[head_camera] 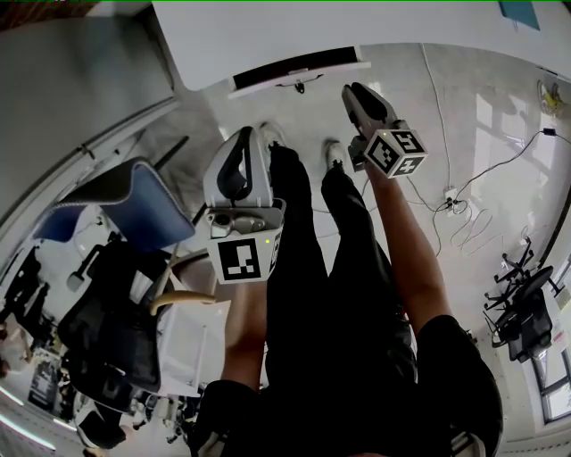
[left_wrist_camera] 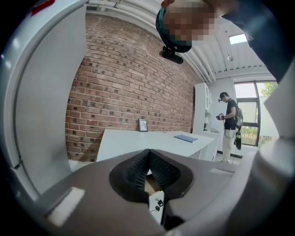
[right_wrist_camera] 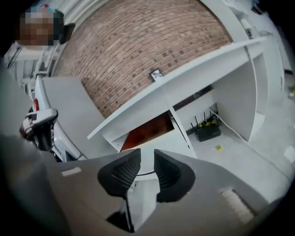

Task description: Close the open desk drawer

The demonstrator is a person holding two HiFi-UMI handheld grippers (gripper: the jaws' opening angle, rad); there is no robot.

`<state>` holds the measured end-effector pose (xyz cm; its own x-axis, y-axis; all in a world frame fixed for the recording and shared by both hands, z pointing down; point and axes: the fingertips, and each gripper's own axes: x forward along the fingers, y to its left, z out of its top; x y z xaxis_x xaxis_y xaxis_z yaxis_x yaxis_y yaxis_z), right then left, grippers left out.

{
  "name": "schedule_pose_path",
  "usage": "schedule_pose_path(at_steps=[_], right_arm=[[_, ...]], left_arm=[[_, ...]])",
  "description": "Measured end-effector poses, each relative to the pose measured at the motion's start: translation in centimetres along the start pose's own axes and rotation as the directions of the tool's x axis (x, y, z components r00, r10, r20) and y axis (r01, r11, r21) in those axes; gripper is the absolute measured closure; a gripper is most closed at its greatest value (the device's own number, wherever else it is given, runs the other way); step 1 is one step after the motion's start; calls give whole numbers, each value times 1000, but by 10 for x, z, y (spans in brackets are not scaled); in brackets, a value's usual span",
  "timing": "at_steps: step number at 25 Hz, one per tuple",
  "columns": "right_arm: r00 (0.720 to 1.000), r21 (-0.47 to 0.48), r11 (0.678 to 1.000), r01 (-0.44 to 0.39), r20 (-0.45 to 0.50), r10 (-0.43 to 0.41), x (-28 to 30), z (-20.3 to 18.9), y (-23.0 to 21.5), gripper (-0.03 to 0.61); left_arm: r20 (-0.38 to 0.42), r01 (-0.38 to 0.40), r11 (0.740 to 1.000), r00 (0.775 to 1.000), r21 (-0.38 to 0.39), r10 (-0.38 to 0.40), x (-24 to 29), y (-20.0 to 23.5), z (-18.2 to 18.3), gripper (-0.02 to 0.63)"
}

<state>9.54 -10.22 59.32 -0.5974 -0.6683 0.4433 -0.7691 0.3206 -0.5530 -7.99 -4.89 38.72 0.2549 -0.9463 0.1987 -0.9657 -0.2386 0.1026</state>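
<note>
The white desk (head_camera: 375, 27) runs across the top of the head view, and its drawer (head_camera: 299, 78) stands pulled out, showing a dark inside. In the right gripper view the drawer (right_wrist_camera: 148, 130) shows a reddish-brown inside, with its white front beyond the jaws. My right gripper (right_wrist_camera: 146, 154) is open and holds nothing; from the head camera the right gripper (head_camera: 355, 91) hangs just right of the drawer, apart from it. My left gripper (left_wrist_camera: 150, 152) is shut on nothing and points level at the desk (left_wrist_camera: 138, 143). Seen from above, the left gripper (head_camera: 250, 138) is raised over my left leg.
A blue and grey office chair (head_camera: 134, 205) stands at the left. Cables (head_camera: 459, 210) trail over the floor on the right, near a black chair (head_camera: 522, 308). A router (right_wrist_camera: 207, 131) sits under the desk. A person (left_wrist_camera: 229, 124) stands far back by a window.
</note>
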Motion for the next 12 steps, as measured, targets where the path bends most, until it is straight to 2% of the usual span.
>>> schedule_pose_path(at_steps=[2,5,10,12], right_arm=[[1000,129,992,-5,23,2,6,-11,-5,483],[998,285,958,-31,54,16,16,-25,-6,483],[999,435,900,-35,49,15,38,-54,-11,482],[997,492,868,-61,61,36,48,-63,-7,478]], left_arm=[[2,2,1000,1000,-10,-2,-1,1,-1,597],[1,4,1000,1000,-22,-4,-2,1,0,598],[11,2,1000,1000,-27,-1,1,3,4,598],[13,2,1000,1000,-31,-2,2,4,5,598]])
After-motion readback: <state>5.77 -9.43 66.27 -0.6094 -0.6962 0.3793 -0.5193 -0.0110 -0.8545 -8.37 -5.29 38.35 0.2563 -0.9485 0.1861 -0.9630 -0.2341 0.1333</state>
